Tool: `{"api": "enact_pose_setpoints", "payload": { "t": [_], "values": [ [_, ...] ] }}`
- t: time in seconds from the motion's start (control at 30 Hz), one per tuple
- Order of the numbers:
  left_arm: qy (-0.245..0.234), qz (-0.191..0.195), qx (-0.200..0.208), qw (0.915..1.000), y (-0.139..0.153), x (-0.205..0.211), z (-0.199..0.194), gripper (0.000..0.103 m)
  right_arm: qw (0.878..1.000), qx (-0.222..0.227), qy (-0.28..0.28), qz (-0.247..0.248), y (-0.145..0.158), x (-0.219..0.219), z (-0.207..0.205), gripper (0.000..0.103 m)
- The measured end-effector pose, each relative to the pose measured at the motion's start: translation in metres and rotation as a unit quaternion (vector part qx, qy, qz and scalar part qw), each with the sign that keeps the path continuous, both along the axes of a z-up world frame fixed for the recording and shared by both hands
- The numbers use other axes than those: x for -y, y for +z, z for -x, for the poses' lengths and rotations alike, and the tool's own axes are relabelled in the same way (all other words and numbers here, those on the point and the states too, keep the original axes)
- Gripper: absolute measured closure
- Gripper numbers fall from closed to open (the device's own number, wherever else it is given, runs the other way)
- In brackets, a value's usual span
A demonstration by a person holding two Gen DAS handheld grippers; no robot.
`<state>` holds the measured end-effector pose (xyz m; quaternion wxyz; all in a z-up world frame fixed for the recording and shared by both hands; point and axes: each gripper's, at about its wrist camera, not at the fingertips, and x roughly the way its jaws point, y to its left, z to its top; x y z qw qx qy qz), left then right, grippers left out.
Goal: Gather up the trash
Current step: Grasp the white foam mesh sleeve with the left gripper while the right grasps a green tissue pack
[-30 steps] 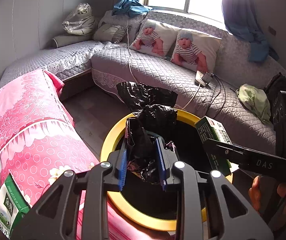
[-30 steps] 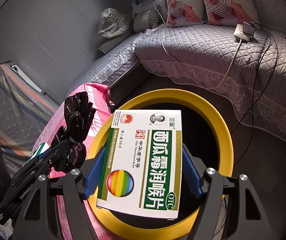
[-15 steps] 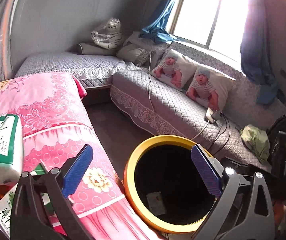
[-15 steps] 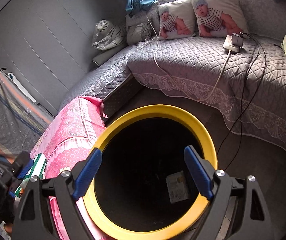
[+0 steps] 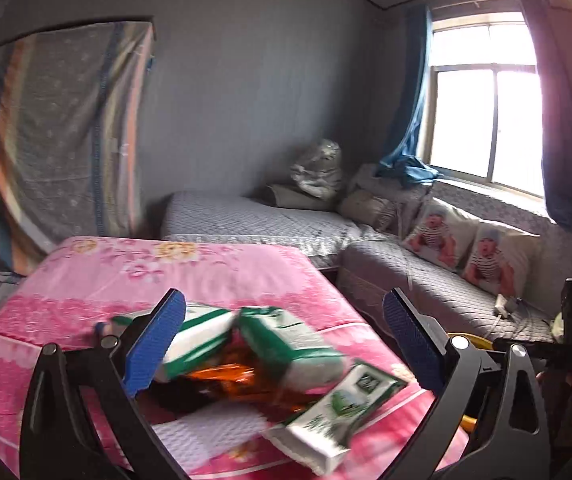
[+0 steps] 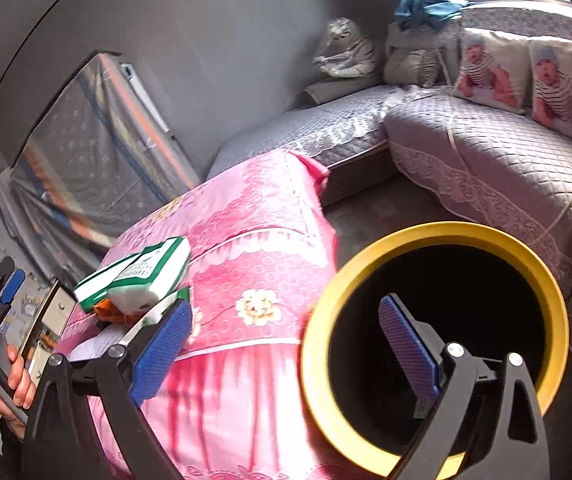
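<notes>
With both the left gripper (image 5: 282, 350) and right gripper (image 6: 286, 350) spread wide and empty, the green-and-white cartons (image 5: 289, 344) on the pink tablecloth (image 5: 134, 276) beside the yellow-rimmed bin (image 6: 437, 232) look light, probably crushable, best pinched across their narrow sides.

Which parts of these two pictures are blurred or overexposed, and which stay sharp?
Left wrist view: the green-and-white boxes on the pink cover smear with motion, the window is blown out white, the left gripper stays sharp. Right wrist view: the yellow bin rim and pink cover blur; the right gripper stays crisp.
</notes>
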<state>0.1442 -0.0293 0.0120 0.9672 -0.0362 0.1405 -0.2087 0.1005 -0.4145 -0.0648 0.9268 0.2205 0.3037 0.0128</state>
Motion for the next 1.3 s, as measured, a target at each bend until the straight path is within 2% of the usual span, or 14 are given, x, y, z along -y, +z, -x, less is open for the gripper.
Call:
{"api": "enact_pose_setpoints", "payload": {
  "t": [0.1, 0.2, 0.27, 0.4, 0.5, 0.63, 0.83, 0.97, 1.07, 1.1, 1.17, 1.3],
  "values": [
    [0.026, -0.018, 0.003, 0.9995, -0.010, -0.048, 0.014, 0.008, 0.997, -0.017, 0.070, 0.010, 0.010, -0.039, -0.029, 0.008],
    [0.029, -0.050, 0.018, 0.9982, -0.022, -0.077, 0.033, 0.008, 0.988, -0.041, 0.146, 0.019, 0.022, -0.080, -0.065, 0.008],
    [0.014, -0.064, 0.017, 0.9977, -0.032, -0.088, 0.041, 0.008, 0.981, -0.061, 0.180, 0.032, 0.031, -0.108, -0.093, 0.008],
    [-0.036, -0.062, -0.025, 0.9971, -0.053, -0.092, 0.040, 0.008, 0.960, -0.123, 0.242, 0.074, 0.034, -0.160, -0.153, 0.008],
    [-0.038, -0.087, -0.026, 0.9951, -0.064, -0.083, 0.043, 0.008, 0.947, -0.183, 0.251, 0.082, 0.026, -0.182, -0.199, 0.008],
    [-0.052, -0.089, -0.029, 0.9942, -0.074, -0.080, 0.041, 0.008, 0.932, -0.242, 0.239, 0.123, 0.012, -0.202, -0.245, 0.008],
    [-0.044, -0.095, -0.067, 0.9922, -0.090, -0.082, 0.021, 0.008, 0.916, -0.286, 0.231, 0.160, -0.020, -0.226, -0.276, 0.008],
    [-0.039, -0.105, -0.090, 0.9896, -0.099, -0.083, 0.012, 0.008, 0.915, -0.308, 0.226, 0.132, -0.042, -0.227, -0.291, 0.009],
    [-0.034, -0.117, -0.097, 0.9877, -0.102, -0.083, 0.008, 0.008, 0.916, -0.298, 0.234, 0.131, -0.045, -0.228, -0.291, 0.031],
    [-0.034, -0.121, -0.100, 0.9870, -0.103, -0.082, 0.006, 0.008, 0.918, -0.291, 0.239, 0.124, -0.044, -0.226, -0.290, 0.043],
    [-0.035, -0.125, -0.104, 0.9860, -0.105, -0.081, 0.001, 0.008, 0.922, -0.274, 0.246, 0.117, -0.039, -0.222, -0.284, 0.052],
    [-0.048, -0.130, -0.114, 0.9838, -0.107, -0.077, -0.008, 0.008, 0.930, -0.247, 0.261, 0.074, -0.027, -0.203, -0.265, 0.056]
  ]
}}
